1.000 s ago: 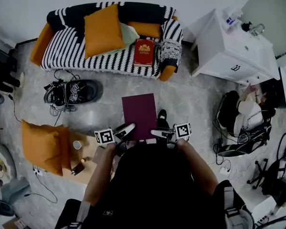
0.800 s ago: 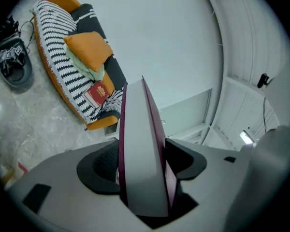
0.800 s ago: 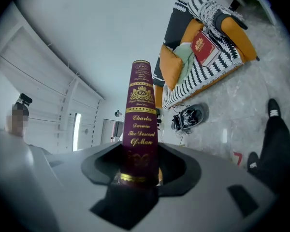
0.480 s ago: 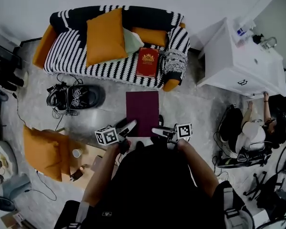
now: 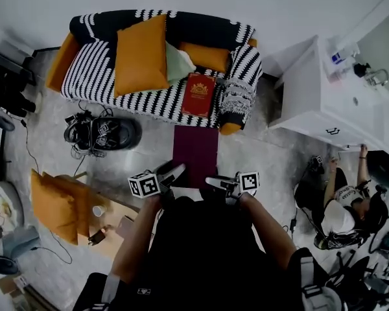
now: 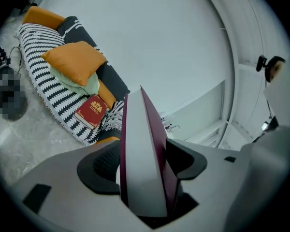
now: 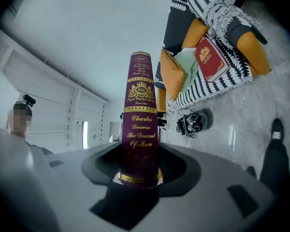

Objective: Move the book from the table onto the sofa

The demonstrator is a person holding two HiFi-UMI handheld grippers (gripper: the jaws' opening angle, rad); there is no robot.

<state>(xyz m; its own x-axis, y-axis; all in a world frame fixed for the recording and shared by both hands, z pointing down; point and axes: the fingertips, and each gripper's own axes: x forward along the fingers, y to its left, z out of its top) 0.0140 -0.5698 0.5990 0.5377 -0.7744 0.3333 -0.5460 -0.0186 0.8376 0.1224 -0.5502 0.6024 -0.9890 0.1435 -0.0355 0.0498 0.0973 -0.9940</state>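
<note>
A: Where is the dark red book?

B: It is up in the air in front of the person, between the two grippers. It lies flat and sticks out ahead of them, over the grey floor.

A: What does the left gripper do?

B: It holds the book by the page side, with one pad on each cover. Its jaws stand wide because the book is thick. They have just been opening a little more, with the book between them.

A: And the right gripper?

B: It holds the same book by the spine, the side with the gold letters. Its pads sit on both covers too, and its jaws are wide as well.

A: Is the book on the sofa?

B: Not yet. The striped sofa is just past the far end of the book, straight ahead of both grippers.

A: What lies on the sofa?

B: A red book lies flat on the seat, right ahead of the grippers. A big orange pillow and a green pillow are ahead and to the left.

A: And the desk?

B: The small wooden desk is left of the left gripper. A cup stands on it.
</note>
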